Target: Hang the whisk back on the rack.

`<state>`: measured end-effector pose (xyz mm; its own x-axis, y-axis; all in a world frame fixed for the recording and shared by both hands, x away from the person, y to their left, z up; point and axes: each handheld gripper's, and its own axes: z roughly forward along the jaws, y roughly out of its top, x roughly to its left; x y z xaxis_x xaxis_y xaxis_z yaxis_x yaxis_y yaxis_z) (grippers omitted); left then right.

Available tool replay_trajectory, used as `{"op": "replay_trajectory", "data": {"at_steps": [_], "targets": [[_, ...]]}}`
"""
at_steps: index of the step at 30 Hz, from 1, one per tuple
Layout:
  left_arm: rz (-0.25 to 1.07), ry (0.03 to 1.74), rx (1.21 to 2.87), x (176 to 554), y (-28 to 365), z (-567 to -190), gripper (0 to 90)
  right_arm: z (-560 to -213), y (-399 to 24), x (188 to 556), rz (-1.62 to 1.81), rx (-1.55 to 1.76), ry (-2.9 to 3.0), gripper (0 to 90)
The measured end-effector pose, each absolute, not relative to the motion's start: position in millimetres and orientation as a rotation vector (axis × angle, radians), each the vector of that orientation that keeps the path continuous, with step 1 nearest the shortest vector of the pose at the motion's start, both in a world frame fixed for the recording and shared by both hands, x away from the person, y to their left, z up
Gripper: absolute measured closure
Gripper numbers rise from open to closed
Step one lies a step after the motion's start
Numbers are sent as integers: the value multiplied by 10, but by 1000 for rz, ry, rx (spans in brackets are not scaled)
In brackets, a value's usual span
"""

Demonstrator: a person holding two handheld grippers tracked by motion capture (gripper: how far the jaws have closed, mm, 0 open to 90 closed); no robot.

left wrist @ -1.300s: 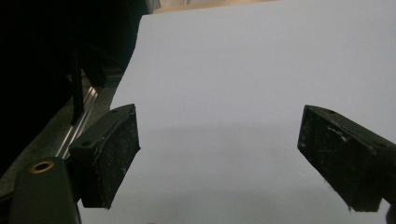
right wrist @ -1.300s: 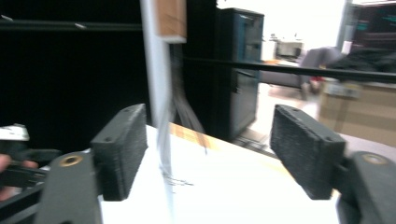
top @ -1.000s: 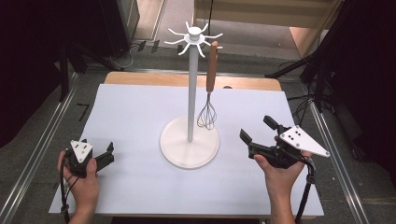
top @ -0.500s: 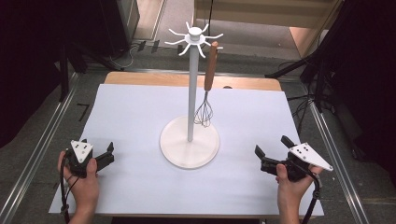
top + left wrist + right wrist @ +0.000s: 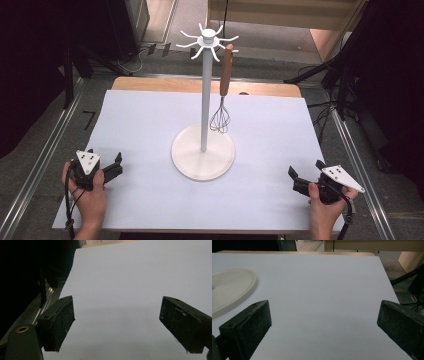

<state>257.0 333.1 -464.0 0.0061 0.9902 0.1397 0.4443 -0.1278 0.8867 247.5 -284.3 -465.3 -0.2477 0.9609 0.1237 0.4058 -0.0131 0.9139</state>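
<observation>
Whisk (image 5: 220, 117) hangs from the white stand (image 5: 203, 150); left tongs (image 5: 116, 165) and right tongs (image 5: 296, 180) spread, empty.

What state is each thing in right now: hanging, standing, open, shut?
Wire whisk with brown wooden handle: hanging from a hook of the stand, head down.
White stand with round base: upright on the table.
Left gripper: open, holding nothing.
Right gripper: open, holding nothing.
</observation>
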Motion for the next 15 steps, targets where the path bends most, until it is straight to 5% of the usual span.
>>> {"op": "replay_trajectory", "data": {"at_steps": [15], "targets": [[1074,1495,1636,2571,3337,-4640,133,-4792,-3072,2424,1140,1489,1692,0]]}}
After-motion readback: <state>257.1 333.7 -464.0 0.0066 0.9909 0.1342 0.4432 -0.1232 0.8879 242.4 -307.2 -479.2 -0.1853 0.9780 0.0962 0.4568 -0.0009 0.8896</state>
